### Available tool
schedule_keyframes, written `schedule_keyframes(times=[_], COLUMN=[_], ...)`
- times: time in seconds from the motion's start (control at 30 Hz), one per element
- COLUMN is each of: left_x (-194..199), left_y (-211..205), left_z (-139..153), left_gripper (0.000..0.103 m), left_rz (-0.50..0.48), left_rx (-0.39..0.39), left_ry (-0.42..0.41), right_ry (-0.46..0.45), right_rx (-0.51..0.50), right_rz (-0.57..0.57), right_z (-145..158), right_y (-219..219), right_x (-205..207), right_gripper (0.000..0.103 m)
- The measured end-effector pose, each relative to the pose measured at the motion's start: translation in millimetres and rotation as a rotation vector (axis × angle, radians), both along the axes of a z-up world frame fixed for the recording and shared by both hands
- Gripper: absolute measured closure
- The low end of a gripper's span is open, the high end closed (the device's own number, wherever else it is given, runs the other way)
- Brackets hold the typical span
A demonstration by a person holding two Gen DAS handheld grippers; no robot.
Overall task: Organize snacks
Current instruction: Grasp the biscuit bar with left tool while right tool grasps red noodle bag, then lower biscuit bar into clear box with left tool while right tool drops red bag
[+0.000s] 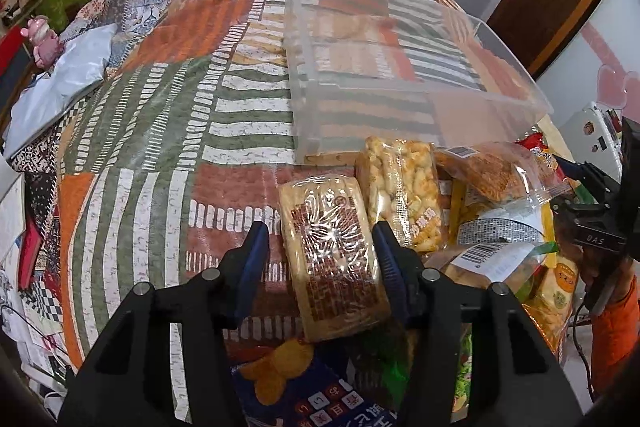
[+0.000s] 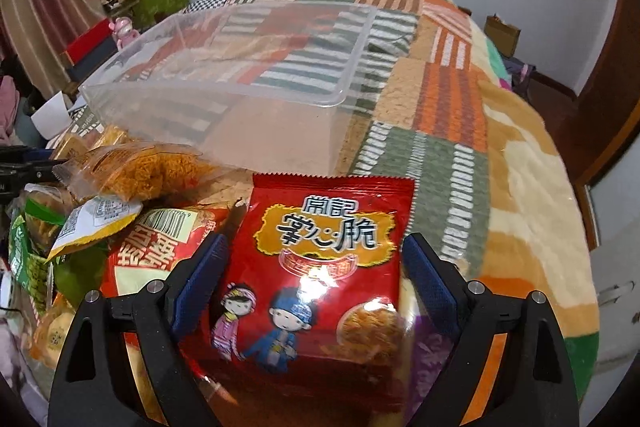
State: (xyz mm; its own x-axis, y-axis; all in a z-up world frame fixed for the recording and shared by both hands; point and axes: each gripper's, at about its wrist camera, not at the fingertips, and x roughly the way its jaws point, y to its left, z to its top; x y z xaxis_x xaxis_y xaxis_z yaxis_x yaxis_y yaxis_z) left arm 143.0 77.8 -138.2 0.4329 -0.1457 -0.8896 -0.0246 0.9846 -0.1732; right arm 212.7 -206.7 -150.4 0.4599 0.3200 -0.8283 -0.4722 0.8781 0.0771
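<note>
Lying on the patchwork bedspread [image 1: 160, 131], near edge of the snack pile: a clear-wrapped cracker pack [image 1: 334, 259], just left of a puffed-snack pack [image 1: 404, 195]. Likely handling as light and fairly stiff as a block, but brittle inside and slick in its film; best taken across the short sides at mid-length, with gentle pressure. Straddling it now with the left gripper [image 1: 320, 255], jaws spread apart, right pad touching or nearly touching the pack's edge, left pad standing clear of it; not clamping yet.

Sitting atop the pile's right side: a red foil snack bag [image 2: 316, 267], probably very light, puffy, soft and slippery, contents crushable; better pinched across the width low on the body or at a crimped seam. Bracketing it with the right gripper [image 2: 316, 279], jaws wide apart, both blue pads beside the bag's edges, grip not closed.

Waiting just beyond both, farther along the bed: a clear plastic bin [image 2: 224, 75], looking empty.
</note>
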Motion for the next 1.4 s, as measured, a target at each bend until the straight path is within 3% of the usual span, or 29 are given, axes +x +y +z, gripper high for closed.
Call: schedule_keyframes(times=[0.13,0.27,0.33,0.47,0.57,0.97,1.4], left_x=[0,1,0,-4,-8,-20,-4], left_y=[-2,0,1,0,-2,-1,-3], left_z=[-1,-3,-3,0,4,29,65], left_gripper=[0.048,0.049,0.054,0.061,0.066,0.067,0.067], left_rz=[-0.004,0.002,0.002,0.003,-0.001,0.007,0.01], left_rx=[0.007,-0.02,-0.035,-0.03,-0.009,0.072,0.051], left_ry=[-0.002,0.008,0.006,-0.005,-0.013,-0.105,-0.176], right_ry=[0.022,0.035,0.021,0.017,-0.004,-0.111,-0.226], right_rx=[-0.024,-0.008,-0.01,0.025,0.025,0.071,0.146], right_rz=[0.014,0.007,-0.008,-0.018,-0.017,-0.052,-0.027], right_z=[-6,-7,-6,-3,1,34,77], right_y=[6,4,2,-3,-3,-13,-6], right_x=[4,5,3,0,-5,-14,-5], right_gripper=[0.015,0.023,0.036,0.039,0.039,0.039,0.039])
